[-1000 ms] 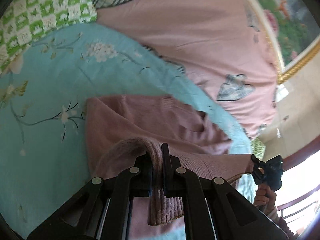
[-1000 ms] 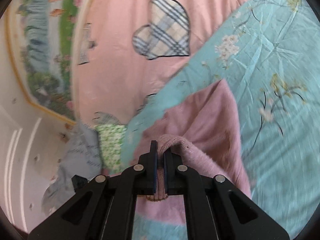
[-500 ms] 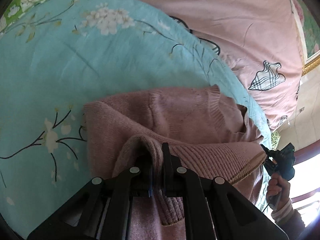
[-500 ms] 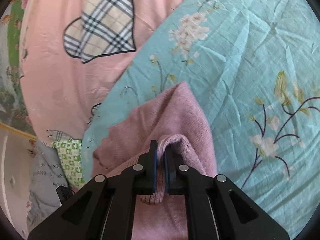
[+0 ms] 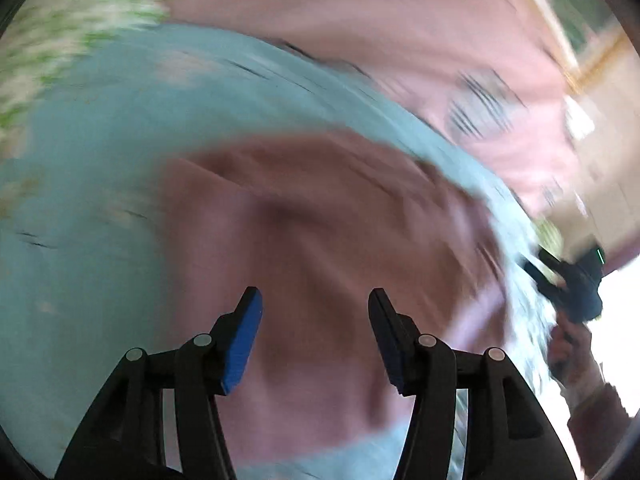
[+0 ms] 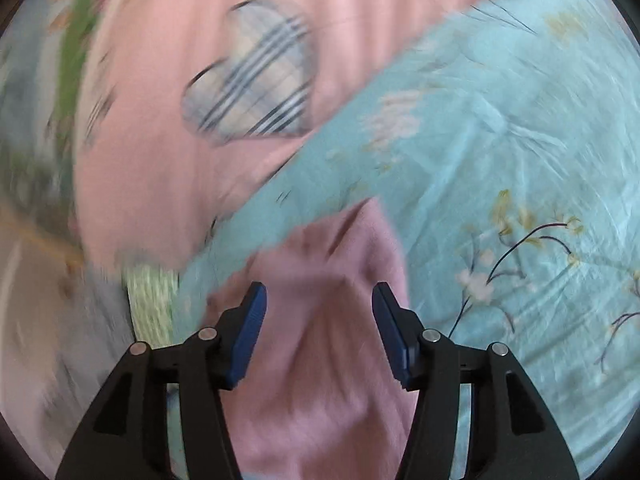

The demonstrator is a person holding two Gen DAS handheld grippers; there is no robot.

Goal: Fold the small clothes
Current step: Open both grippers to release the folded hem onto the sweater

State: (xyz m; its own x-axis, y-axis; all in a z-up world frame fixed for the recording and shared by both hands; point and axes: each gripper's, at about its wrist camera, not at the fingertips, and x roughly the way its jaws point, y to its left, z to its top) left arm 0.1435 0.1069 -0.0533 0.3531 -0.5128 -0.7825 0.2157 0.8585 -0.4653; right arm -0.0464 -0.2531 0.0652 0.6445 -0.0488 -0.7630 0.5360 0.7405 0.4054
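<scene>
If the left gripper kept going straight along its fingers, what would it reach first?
Most likely the pink sweater. The left gripper points down at it, jaws opening with nothing pinched between them, and the knit fills the view ahead, lying on the blue floral sheet. The picture is blurred, so depth is unclear.

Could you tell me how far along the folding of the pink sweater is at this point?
One fold looks laid: the pink sweater lies doubled on the blue sheet. Left gripper and right gripper are opening, pads clear of it. Further folds seemingly remain.
</scene>
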